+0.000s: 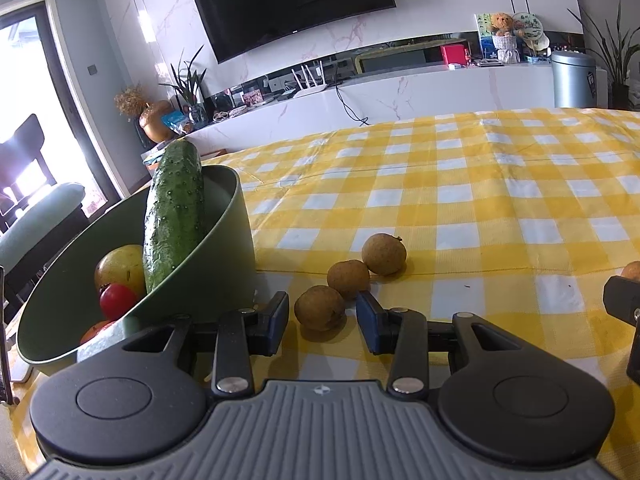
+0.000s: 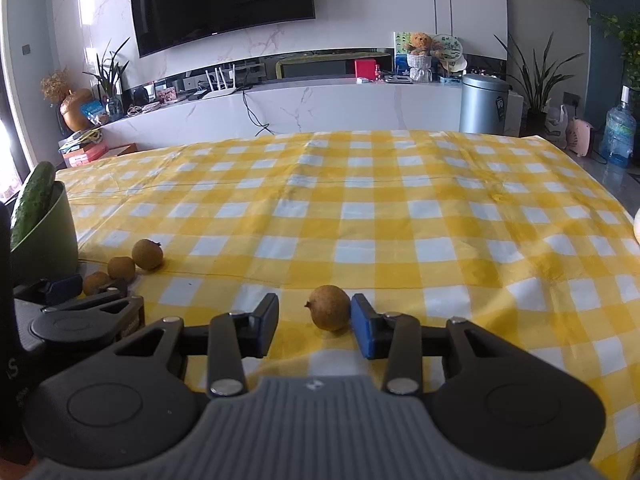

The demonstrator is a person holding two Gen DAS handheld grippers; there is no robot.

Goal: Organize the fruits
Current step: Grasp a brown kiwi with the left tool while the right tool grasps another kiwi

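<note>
Now both grippers are straddling longans: the right gripper (image 2: pixel 314 323) fingers, part open, should centre on the lone longan (image 2: pixel 329 307) before pinching gently; the left gripper (image 1: pixel 322 322) is gaping around the nearest longan (image 1: pixel 319 307), gripping nothing.

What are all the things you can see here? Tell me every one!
Longans: four, brown; three in a row beside the bowl, one apart between the right gripper's fingers.
Bowl: one, green, left side of the table.
Cucumber: one, green, leaning in the bowl.
Tomatoes: two, red, in the bowl.
Yellow fruit: one, in the bowl.
Tablecloth: one, yellow and white checks.
Television: one, black, on the wall.
Left gripper: open around the nearest longan.
Right gripper: open.
</note>
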